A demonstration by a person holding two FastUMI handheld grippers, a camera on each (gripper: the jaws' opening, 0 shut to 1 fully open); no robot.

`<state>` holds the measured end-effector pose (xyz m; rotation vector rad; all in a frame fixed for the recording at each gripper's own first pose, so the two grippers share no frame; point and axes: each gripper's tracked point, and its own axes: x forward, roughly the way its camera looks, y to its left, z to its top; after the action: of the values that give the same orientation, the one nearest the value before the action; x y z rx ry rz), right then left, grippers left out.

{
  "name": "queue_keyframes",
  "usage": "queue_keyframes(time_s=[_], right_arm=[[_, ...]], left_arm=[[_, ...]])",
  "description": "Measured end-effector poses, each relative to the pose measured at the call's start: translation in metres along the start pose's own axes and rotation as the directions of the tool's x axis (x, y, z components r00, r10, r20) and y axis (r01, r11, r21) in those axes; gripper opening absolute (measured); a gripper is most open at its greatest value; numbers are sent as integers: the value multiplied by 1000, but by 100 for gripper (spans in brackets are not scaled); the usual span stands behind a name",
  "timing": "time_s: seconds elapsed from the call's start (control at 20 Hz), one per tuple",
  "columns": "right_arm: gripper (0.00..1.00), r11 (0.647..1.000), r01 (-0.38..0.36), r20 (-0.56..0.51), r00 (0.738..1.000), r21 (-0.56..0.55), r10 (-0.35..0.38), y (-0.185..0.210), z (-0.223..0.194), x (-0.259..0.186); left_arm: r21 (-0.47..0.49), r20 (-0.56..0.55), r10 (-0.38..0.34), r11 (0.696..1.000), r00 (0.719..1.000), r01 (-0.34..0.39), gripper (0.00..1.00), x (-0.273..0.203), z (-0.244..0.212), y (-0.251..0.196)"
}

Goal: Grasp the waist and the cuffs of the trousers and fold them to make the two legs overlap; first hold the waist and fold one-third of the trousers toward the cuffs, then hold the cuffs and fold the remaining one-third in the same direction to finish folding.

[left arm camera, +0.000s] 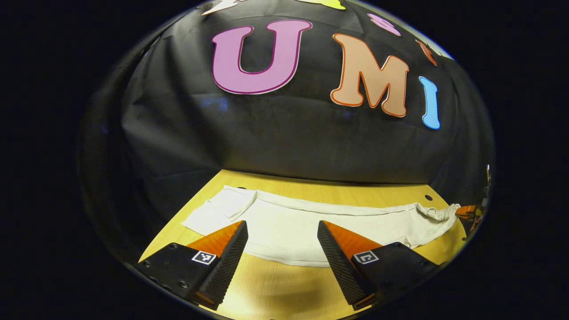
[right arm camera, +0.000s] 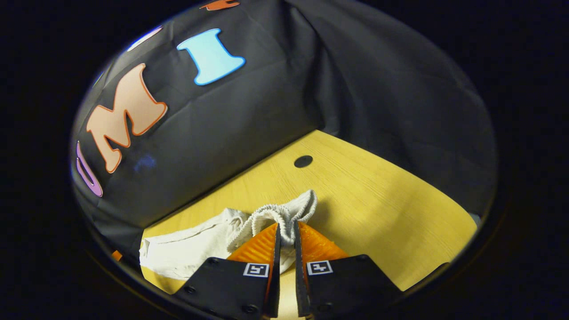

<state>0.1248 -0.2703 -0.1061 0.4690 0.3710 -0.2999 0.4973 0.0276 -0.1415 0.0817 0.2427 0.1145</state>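
Cream-white trousers (left arm camera: 311, 222) lie stretched across the yellow wooden table (left arm camera: 275, 289), legs overlapped, cuffs at the left (left arm camera: 218, 209) and the gathered elastic waist at the right (left arm camera: 438, 212). My left gripper (left arm camera: 282, 231) hovers open over the middle of the near edge, nothing between its fingers. In the right gripper view the ribbed elastic waist (right arm camera: 284, 215) bunches up, and my right gripper (right arm camera: 286, 233) is shut on it, the cloth pinched between both fingers. The rest of the trousers (right arm camera: 186, 251) trails off to the left.
The booth's black cloth wall (left arm camera: 289, 142) rises right behind the table's far edge. A round dark hole (right arm camera: 303, 161) sits in the tabletop beyond the waist, also seen as a small hole (left arm camera: 428, 197) at the far right. Bare table (right arm camera: 400, 213) extends right of the waist.
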Motion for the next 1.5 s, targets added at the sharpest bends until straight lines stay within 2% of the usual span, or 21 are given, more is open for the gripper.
queue_keyframes(time_s=[0.3, 0.5, 0.7, 0.95, 1.2, 1.35, 1.4, 1.5], right_arm=[[17, 988, -32, 86, 995, -148, 45, 93, 16, -32], [17, 973, -87, 113, 987, -214, 113, 185, 13, -40], [17, 948, -150, 98, 978, -280, 184, 271, -18, -43], [17, 908, -253, 43, 958, -333, 283, 364, -72, -46], [17, 852, -355, -49, 930, -384, 365, 427, -140, -46], [17, 826, -391, -113, 918, -405, 380, 441, -175, -39], [19, 819, -406, -141, 913, -405, 383, 443, -185, -39], [29, 813, -428, -177, 904, -394, 389, 448, -197, -37]], left_arm=[[-8, -4, -74, 997, 997, 74, 96, -2, -6, 8], [-30, -2, -105, 994, 994, 105, 97, -1, -6, 18], [-37, 0, -118, 992, 993, 118, 96, 2, -5, 32], [-17, -15, -95, 995, 995, 95, 96, 6, -9, 58], [-58, -23, -55, 997, 998, 54, 96, 8, -14, 73], [-63, -26, -38, 997, 999, 37, 96, 10, -16, 81], [-62, -30, -33, 998, 999, 31, 96, 10, -17, 83], [-62, -35, -29, 998, 999, 27, 96, 12, -18, 84]])
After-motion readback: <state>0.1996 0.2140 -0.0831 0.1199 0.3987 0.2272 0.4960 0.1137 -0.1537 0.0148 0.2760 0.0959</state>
